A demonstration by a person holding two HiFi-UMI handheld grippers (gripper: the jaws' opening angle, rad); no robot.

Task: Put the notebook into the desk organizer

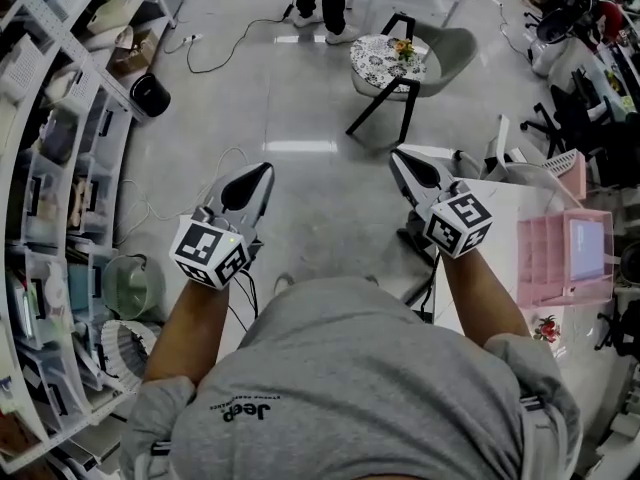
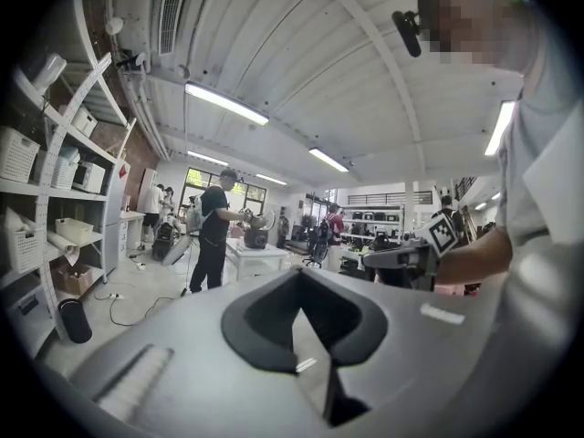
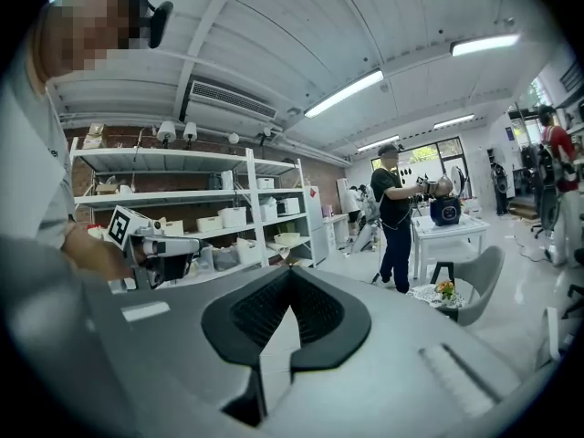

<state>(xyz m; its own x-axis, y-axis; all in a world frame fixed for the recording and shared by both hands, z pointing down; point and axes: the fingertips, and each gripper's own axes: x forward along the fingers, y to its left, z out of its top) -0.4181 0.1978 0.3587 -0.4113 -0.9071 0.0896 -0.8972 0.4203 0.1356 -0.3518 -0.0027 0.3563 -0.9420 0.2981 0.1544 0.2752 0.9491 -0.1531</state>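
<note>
Lettering (image 1: 245, 410) on grey shirt (image 1: 380, 368) reads "Jeep".

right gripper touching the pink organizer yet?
Apart. Head view shows the right gripper pointing out over the floor, with a stretch of white table between it and the pink organizer.

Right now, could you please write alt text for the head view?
A person holds the left claw and right claw, both shut and empty, over a grey floor. A pink desk organizer stands on a white table at right.
</note>
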